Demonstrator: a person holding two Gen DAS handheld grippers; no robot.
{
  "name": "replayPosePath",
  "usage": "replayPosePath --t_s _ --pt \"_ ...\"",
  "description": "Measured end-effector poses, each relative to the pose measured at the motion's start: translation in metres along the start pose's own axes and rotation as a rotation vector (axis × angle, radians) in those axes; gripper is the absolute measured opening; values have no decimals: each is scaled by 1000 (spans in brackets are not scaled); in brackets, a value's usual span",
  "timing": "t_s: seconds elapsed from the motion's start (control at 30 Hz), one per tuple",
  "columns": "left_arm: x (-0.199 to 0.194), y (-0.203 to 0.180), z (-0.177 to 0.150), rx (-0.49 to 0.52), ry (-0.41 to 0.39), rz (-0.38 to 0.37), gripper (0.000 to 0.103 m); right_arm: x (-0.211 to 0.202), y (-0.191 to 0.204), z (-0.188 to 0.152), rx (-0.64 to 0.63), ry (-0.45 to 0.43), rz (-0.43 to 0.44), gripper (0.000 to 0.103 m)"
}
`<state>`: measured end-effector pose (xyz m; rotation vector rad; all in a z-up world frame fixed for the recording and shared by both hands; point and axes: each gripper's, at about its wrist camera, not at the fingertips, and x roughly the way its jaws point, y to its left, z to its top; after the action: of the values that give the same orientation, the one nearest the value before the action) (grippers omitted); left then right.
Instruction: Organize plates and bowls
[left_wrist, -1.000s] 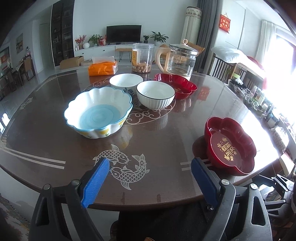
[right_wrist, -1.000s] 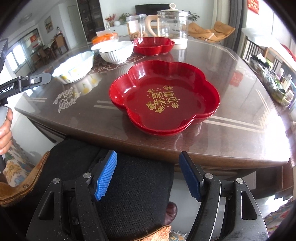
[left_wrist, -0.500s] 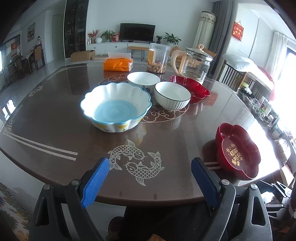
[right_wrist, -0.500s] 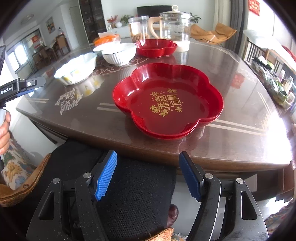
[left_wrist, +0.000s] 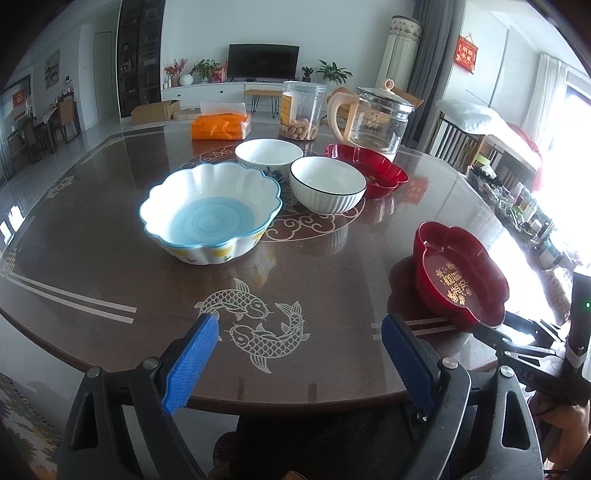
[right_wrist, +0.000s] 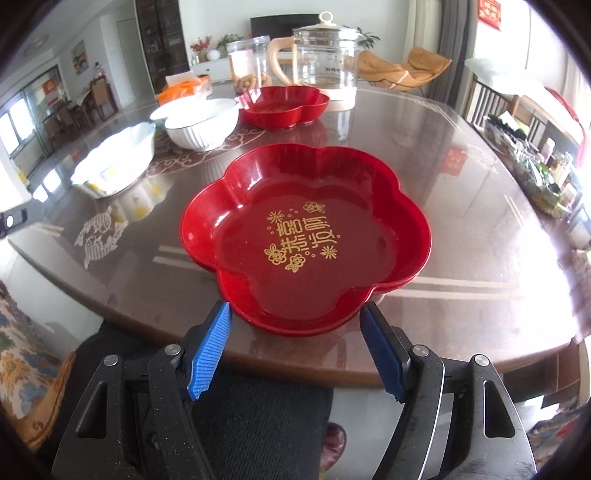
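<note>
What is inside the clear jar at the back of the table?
The jar holds a low pile of pale brown, peanut-like snacks at the bottom; the rest looks empty. A label on its side covers part of the inside, and the snacks are too small to name for sure.

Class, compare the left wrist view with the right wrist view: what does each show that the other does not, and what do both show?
Only the left wrist view shows the television and the blue inside of the scalloped bowl. Only the right wrist view shows the tan lounge chair and the near red plate's gold lettering clearly. Both show the glass kettle, the snack jar, the black-rimmed white bowl and the far red plate.
</note>
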<state>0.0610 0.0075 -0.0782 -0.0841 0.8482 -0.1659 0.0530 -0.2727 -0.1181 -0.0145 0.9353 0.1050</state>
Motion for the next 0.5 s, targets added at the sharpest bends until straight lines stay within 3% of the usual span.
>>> replayPosePath --t_s 0.1,0.37,0.5 --pt "23 -9 1 61 44 56 91 3 -3 9 15 9 8 74" --pt "47 -7 -9 23 133 23 91 -30 -31 -30 51 13 -34 74" --pt "49 -6 -5 41 140 44 91 -40 -55 -29 129 6 -28 74"
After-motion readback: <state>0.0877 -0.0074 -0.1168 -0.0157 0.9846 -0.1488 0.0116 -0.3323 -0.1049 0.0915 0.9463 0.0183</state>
